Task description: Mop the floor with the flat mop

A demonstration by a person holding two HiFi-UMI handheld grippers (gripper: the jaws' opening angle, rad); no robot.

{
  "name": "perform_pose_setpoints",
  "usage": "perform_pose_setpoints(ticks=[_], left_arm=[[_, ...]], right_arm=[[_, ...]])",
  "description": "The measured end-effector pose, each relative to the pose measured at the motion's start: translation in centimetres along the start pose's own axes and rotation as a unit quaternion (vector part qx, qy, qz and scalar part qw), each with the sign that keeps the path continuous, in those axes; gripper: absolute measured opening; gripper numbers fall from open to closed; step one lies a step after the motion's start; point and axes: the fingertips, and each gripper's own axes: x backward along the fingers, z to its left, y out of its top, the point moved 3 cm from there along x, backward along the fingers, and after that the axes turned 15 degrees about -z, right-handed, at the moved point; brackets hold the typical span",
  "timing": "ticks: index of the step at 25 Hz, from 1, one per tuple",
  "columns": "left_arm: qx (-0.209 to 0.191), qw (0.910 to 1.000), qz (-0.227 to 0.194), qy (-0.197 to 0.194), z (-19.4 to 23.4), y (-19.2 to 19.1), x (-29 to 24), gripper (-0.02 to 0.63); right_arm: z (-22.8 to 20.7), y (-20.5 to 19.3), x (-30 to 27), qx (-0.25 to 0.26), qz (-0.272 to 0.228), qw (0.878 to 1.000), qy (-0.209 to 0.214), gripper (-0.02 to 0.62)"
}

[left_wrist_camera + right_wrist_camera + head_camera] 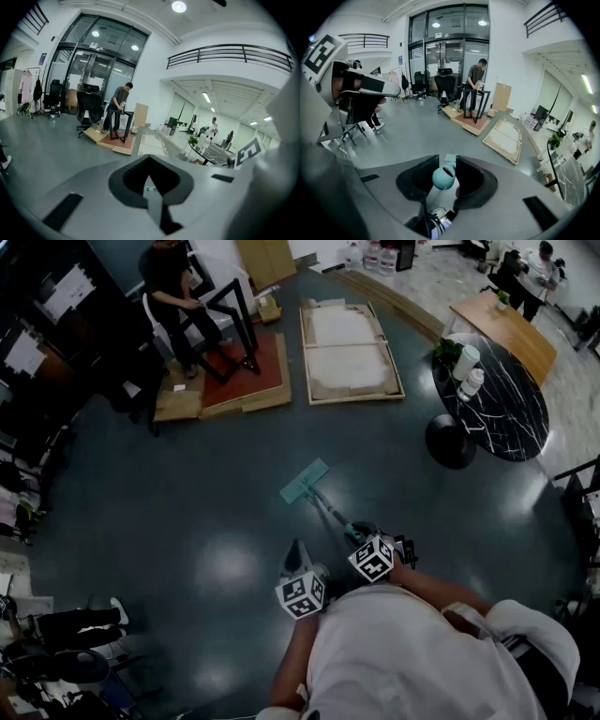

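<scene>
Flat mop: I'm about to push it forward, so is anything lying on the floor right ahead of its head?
Nothing visible just ahead of the teal flat mop head: bare dark floor. Further on lie brown cardboard sheets with a red board.

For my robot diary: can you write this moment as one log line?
right gripper: shut on flat mop handle | left gripper: shut, empty | mop head: flat on floor

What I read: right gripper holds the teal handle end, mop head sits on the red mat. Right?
No. Head view: the mop head sits on bare floor, short of the red mat. The right gripper does hold the teal handle end.
</scene>
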Motion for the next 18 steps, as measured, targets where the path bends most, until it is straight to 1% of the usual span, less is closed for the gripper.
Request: perform_pose_setpoints(ticks=[12,18], left_arm=[[0.003,1.0,0.004,-0.006,-0.3,-0.2,0.0,0.005],[-0.007,1.0,0.001,-0.006,-0.4,0.0,0.2,0.005]], right_arm=[[0.2,-0.5,0.3,-0.005,0.001,1.0,0.001,0.117],[1.1,-0.9,0.6,-0.001,0.002,1.0,0.008,0.117]])
